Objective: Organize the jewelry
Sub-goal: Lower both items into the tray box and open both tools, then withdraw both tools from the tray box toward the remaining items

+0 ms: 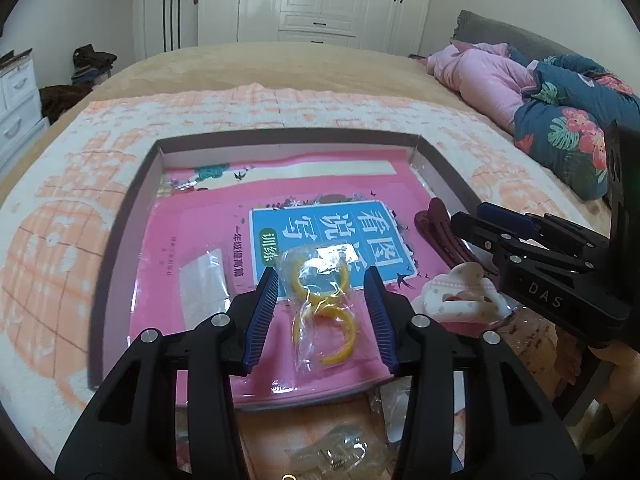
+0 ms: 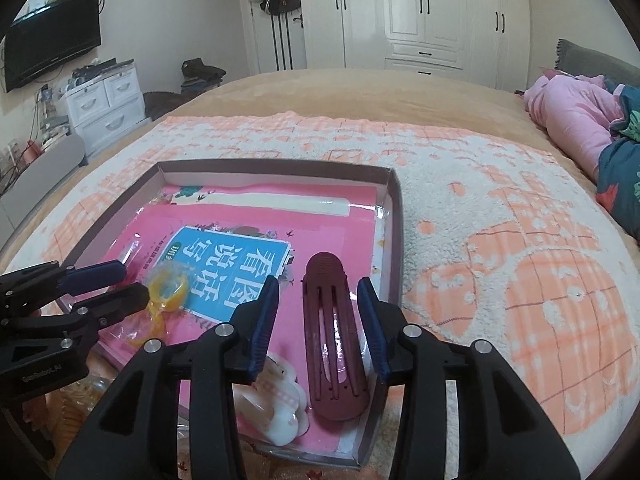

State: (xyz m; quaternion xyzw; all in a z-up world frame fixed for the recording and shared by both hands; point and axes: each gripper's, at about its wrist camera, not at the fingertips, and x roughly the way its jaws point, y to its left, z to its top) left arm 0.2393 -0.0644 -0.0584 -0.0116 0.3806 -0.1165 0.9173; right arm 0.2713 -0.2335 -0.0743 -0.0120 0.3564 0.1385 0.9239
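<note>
left gripper [image 1: 320,276] spread wide around the bagged yellow rings [image 1: 320,304], right gripper [image 2: 318,286] wide open either side of the maroon hair clip [image 2: 332,344], both in the shallow box [image 2: 394,216]

Soft, even daylight fills both views, casting only faint shadows. Ahead of the grippers, small glints of glare sit on the plastic earring bag [image 1: 320,304] and glossy pink book cover [image 1: 192,236]. Fisheye bending curves the edges, corners vignette black, and everything looks slightly soft.
</note>
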